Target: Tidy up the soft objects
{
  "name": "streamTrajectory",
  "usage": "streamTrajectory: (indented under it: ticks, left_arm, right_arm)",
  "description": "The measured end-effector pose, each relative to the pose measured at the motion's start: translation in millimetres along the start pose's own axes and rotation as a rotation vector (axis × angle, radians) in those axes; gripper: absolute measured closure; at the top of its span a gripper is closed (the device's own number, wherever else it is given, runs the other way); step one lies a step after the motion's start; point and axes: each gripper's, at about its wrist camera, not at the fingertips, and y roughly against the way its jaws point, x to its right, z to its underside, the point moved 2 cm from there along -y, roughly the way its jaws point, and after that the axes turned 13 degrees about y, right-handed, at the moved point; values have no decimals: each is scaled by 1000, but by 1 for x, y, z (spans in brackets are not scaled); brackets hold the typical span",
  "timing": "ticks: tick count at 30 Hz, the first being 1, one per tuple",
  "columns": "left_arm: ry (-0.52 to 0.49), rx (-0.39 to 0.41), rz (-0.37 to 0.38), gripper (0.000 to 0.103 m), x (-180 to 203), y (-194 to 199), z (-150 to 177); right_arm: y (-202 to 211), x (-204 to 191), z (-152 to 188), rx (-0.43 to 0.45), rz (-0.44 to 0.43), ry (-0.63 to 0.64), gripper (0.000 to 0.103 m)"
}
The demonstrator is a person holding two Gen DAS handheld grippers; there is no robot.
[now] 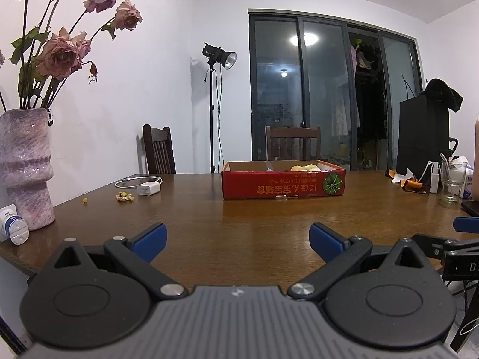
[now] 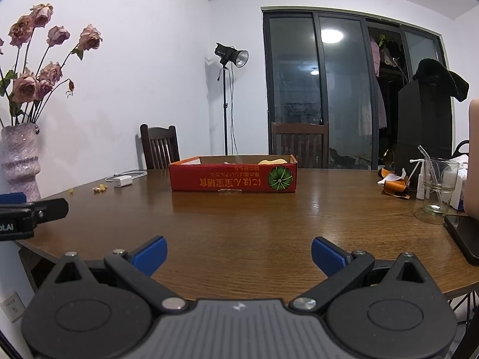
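The soft yellow thing (image 1: 304, 167) lay inside the red box (image 1: 283, 184) far across the surface, both claws (image 1: 238, 240) (image 2: 239, 254) wide and empty; a low reach might shove the box.

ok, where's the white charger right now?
The white charger lies on the table's far left part in both views, with its coiled cable, left of the red box and just right of some yellow crumbs.

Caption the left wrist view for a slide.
Open left hand-held gripper hovers over the wooden table, facing a red cardboard box holding a yellow soft object.
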Motion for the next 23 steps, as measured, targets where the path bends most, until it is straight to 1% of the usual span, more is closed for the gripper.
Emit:
streamTrajectory:
  ticks: [6, 14, 20, 23]
  left_arm:
    - [5, 5, 4, 0, 2, 1, 0]
    - [4, 46, 17, 0, 5, 7, -1]
    - [5, 48, 16, 0, 5, 7, -2]
    - [6, 63, 14, 0, 5, 8, -2]
  right_arm:
    - [2, 2, 0, 13, 1, 0, 0]
    - [10, 3, -4, 70, 4, -3, 0]
    - [10, 3, -5, 70, 6, -4, 0]
    - [12, 3, -6, 81, 12, -6, 0]
